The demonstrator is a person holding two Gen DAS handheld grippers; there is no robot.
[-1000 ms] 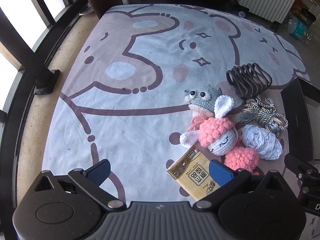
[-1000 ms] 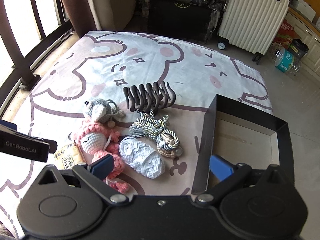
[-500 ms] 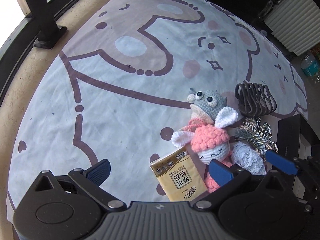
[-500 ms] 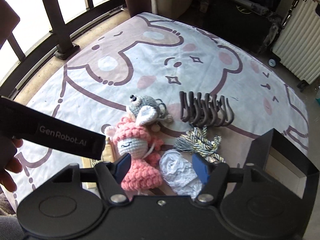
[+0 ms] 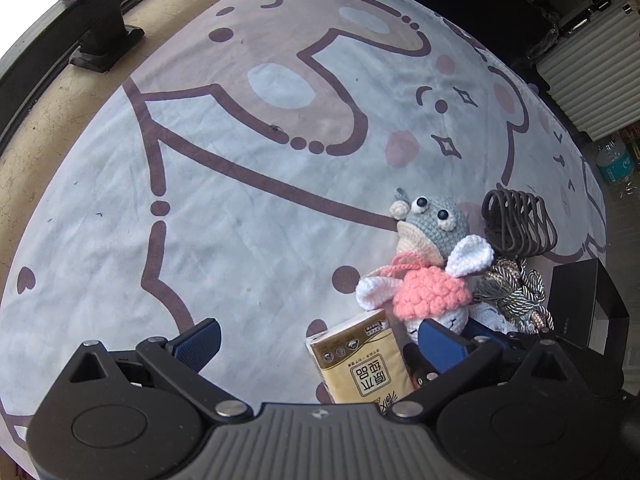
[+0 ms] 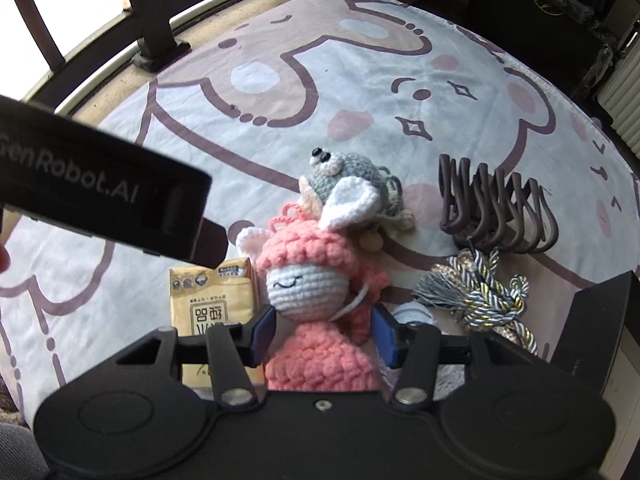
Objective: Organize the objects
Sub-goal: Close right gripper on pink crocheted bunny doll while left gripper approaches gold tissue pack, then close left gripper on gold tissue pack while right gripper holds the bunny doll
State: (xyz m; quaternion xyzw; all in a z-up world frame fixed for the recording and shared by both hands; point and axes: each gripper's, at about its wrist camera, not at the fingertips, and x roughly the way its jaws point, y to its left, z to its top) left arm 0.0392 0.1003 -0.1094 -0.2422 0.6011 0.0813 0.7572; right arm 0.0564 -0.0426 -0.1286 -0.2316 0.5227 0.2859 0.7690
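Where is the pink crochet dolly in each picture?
Left wrist view: the pink doll lies low on the right, just past the left gripper's right finger.
Right wrist view: it lies at bottom centre, between the right gripper's fingers.
Shared landmark: the yellow tissue pack lies beside it.

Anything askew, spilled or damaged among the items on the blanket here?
Nothing damaged or spilled. The pink crocheted doll lies partly over the grey crocheted toy, and the striped twisted cord is bunched; just an unsorted pile.

Left hand-held gripper [image 5: 320,338] fingers spread wide, right hand-held gripper [image 6: 325,330] fingers narrowed, both angled downward
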